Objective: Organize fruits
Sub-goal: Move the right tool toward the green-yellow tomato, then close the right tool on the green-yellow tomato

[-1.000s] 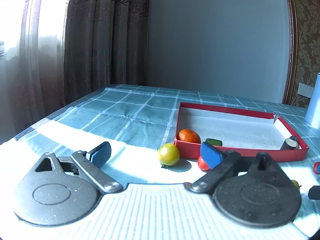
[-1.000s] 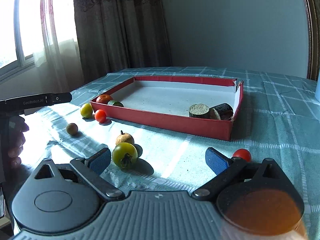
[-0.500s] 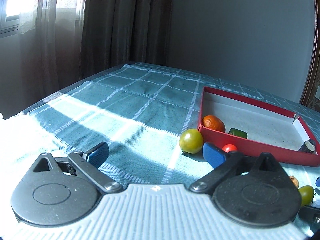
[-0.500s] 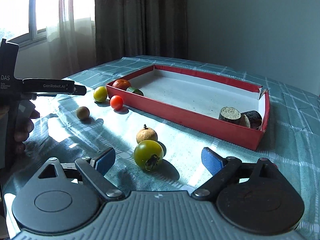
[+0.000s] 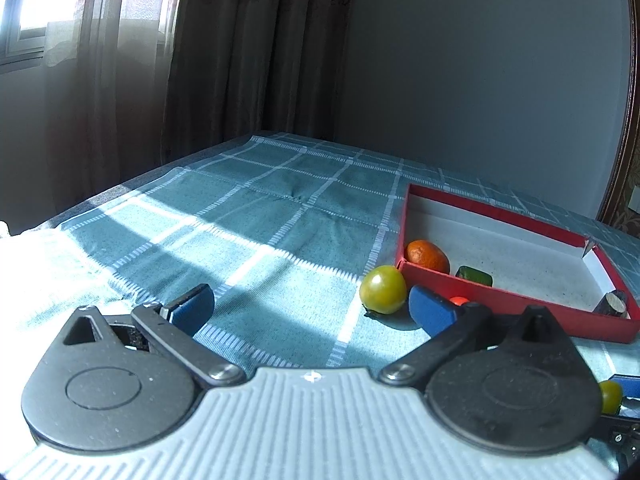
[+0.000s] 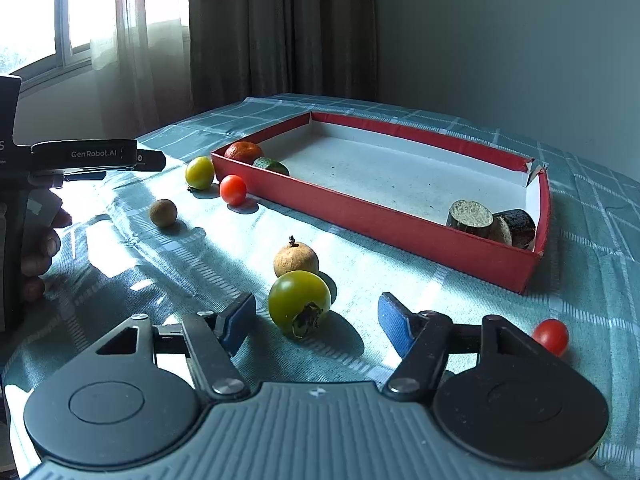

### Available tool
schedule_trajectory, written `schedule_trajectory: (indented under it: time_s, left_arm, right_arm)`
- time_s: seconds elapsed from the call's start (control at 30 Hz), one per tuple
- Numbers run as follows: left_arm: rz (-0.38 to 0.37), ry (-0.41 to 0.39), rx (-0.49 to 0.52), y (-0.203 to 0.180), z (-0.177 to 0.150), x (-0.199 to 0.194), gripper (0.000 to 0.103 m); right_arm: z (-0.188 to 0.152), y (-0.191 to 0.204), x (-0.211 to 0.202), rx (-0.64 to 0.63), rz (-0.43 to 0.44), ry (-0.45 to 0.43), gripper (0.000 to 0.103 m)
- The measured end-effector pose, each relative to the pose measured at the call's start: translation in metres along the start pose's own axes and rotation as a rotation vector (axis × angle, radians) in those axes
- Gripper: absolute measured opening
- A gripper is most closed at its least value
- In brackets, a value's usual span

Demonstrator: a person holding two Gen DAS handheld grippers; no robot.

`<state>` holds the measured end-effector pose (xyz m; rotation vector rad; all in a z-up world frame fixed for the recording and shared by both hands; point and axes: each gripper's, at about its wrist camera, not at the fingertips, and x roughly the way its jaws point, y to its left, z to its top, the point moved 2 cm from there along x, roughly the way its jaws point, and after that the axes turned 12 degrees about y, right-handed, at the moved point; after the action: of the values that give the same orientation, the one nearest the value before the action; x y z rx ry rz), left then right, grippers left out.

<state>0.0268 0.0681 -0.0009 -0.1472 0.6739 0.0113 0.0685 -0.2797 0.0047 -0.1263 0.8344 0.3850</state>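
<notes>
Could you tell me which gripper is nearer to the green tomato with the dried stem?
Right. The right gripper is open with the green tomato just ahead between its fingers; the left gripper is over by the red box.

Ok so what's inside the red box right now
In the red box: an orange fruit and a green piece at one corner, and two dark cut rounds at the opposite end. The near wall hides the floor strip just behind it.
</notes>
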Motion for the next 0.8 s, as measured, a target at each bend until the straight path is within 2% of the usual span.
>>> schedule_trajectory:
  time_s: [0.27, 0.4, 0.8]
  left_arm:
    - [0.003, 0.000, 0.002, -0.0003, -0.0004, 0.0002, 0.103]
    - [0.007, 0.005, 0.002, -0.0003, -0.0004, 0.0010, 0.103]
    - [0.003, 0.014, -0.003, 0.0010, -0.0013, 0.0034, 0.103]
  right_arm:
    - [0.0001, 0.0028, 0.0009, -0.004, 0.001, 0.006, 0.051]
    - [-0.0004, 0.0047, 0.0002, 0.001, -0.008, 0.005, 0.033]
    - [-0.0009, 0.0049, -0.0020, -0.005, -0.020, 0.006, 0.033]
